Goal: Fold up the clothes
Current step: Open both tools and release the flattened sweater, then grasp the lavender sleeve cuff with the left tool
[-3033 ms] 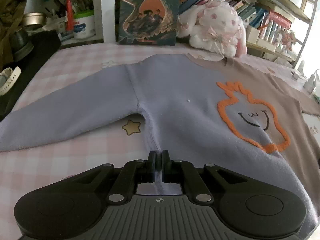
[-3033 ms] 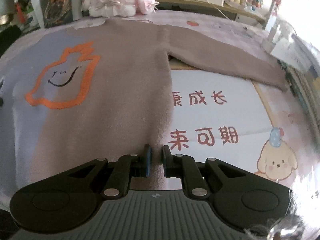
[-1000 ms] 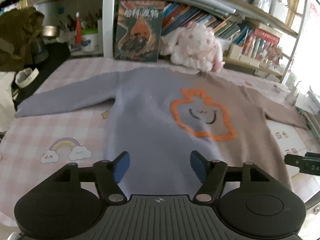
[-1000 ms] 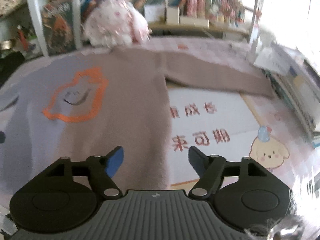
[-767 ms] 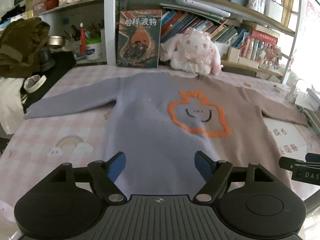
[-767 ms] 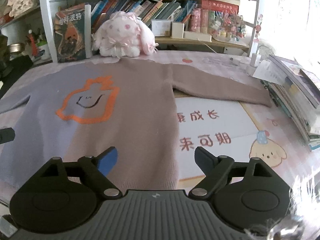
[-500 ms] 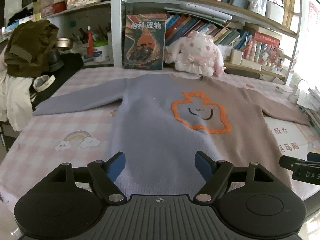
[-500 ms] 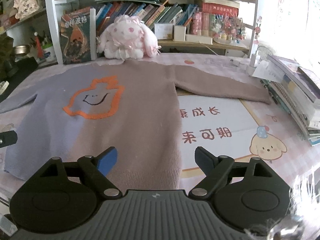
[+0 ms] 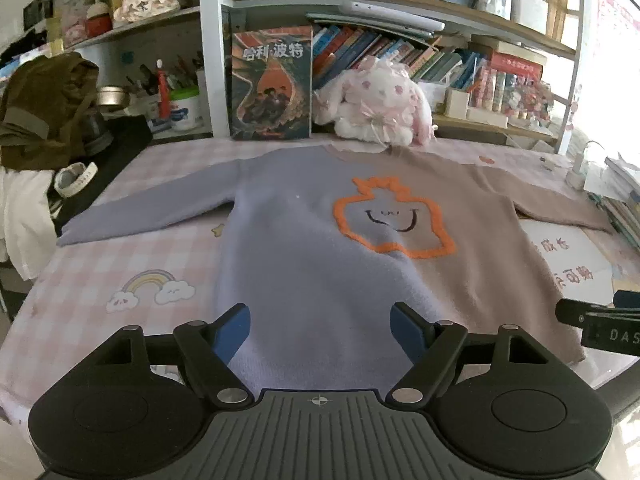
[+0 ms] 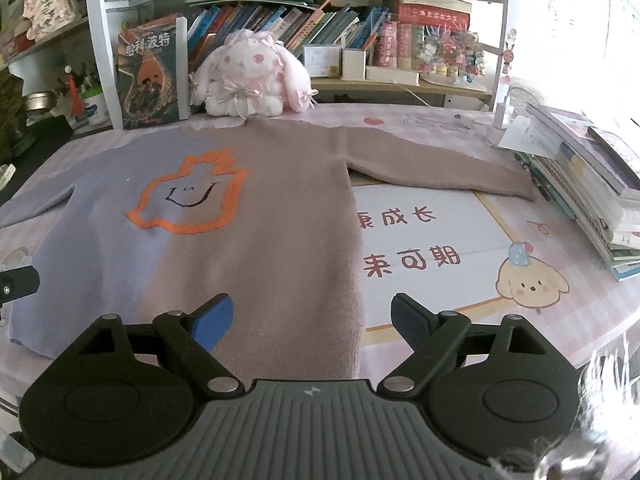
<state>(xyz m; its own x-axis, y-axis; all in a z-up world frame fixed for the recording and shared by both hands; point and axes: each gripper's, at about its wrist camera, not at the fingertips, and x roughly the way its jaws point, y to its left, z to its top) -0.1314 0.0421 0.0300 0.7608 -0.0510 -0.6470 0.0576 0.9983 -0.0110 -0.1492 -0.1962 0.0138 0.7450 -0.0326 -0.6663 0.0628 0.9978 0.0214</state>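
Sweater [image 9: 320, 264] flat beyond spread jaws.

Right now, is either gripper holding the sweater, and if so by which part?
Nothing is held. The left gripper and right gripper both stand open above the hem of the sweater, which lies flat on the table, sleeves spread.

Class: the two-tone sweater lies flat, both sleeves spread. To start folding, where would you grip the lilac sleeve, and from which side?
Grip the lilac sleeve at its cuff, coming from the table's outer left edge: the cuff lies flat and free, so the open left gripper could probably pinch it.
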